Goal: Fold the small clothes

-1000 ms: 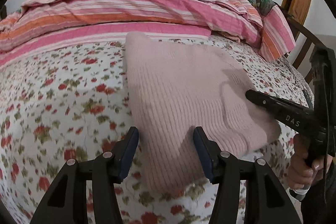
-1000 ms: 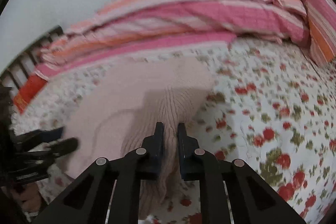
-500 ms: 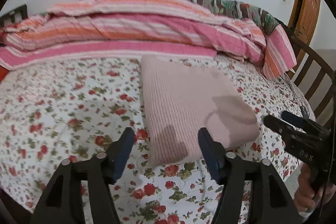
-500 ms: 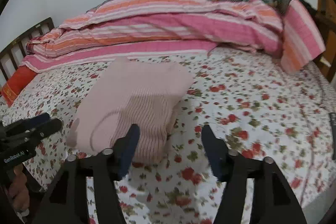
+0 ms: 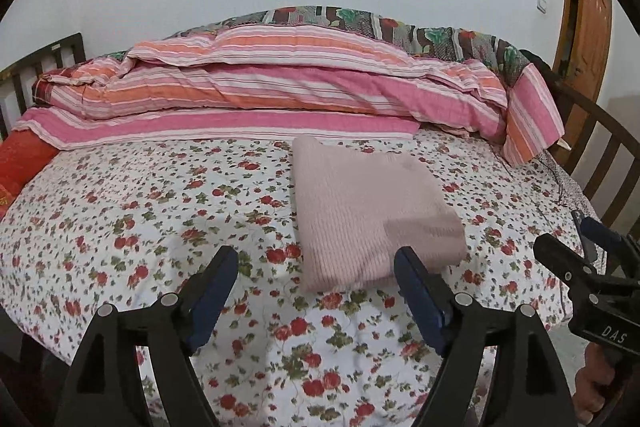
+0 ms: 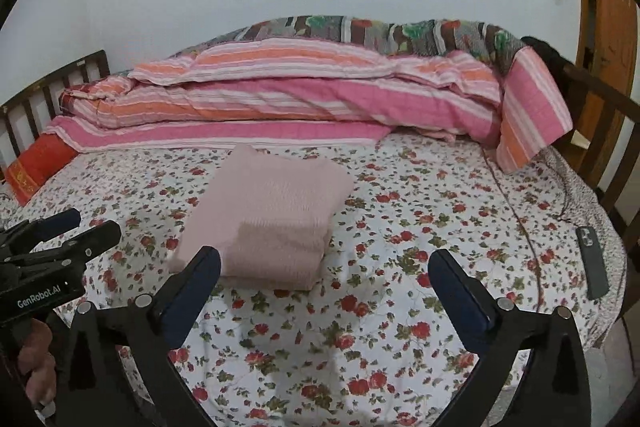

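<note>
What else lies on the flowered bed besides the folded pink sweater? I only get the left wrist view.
Observer: A dark phone lies near the bed's right edge, well apart from the sweater.
Operator: Is the right tool gripping anything?
Observer: No. In its own view the right tool has jaws that have just been opening and stand wide, with only bedsheet between them.
Operator: Any writing on my left tool?
Observer: Yes. Seen from the right wrist, the left tool, whose jaws have also just been opening, reads GenRobot.AI on its side.
</note>
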